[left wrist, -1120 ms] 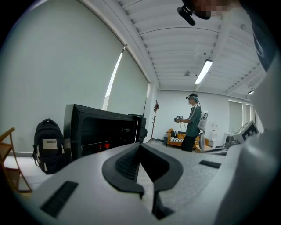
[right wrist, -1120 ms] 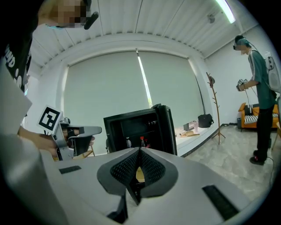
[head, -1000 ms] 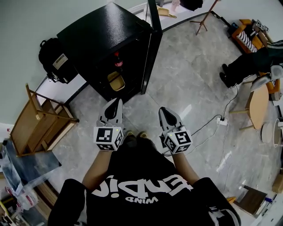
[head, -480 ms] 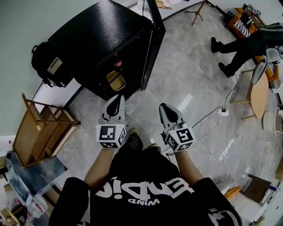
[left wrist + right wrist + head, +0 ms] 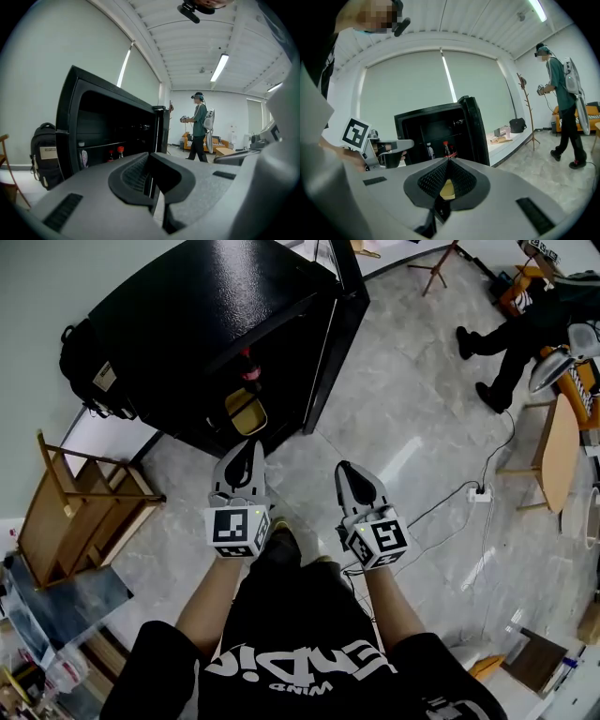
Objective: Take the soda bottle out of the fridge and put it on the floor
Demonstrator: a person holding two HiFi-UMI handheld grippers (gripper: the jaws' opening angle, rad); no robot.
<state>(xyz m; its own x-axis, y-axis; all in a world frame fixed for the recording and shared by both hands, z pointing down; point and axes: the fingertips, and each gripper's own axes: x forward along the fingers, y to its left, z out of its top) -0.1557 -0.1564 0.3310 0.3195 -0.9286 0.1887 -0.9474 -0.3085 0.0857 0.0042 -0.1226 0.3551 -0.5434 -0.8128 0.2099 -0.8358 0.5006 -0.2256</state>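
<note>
Grey marble-look floor [image 5: 412, 427] fills most of the head view, and a black fridge [image 5: 216, 315] stands on it at the upper left, close to the wall. Its door [image 5: 333, 343] is swung wide open. The soda bottle [image 5: 248, 367], red-capped, stands upright on a shelf inside the fridge, apparently near the shelf's front edge. A yellow tub [image 5: 246, 413] sits in the compartment below it. In the left gripper view a second red cap shows just beside the first on the same shelf.

Both grippers hover over the floor in front of the open fridge, well apart from the bottle. The left gripper [image 5: 254, 445] has its fingers [image 5: 136, 173] pressed together with nothing between them. The right gripper [image 5: 342, 469] is the same: its fingers [image 5: 433, 180] meet at the tips and hold nothing, and only a yellow patch beyond shows through the gap behind them.

A black backpack [image 5: 80, 357] leans at the fridge's left side; its pale label is too small to read. A wooden chair [image 5: 66, 521] stands near the floor's left edge. The person's black shirt [image 5: 300, 652] carries large white lettering, seen upside down; the small line under it seems to read "WIND". A white power strip [image 5: 480, 493] lies on the floor to the right. Another person [image 5: 199, 124] stands at the far end of the room.
</note>
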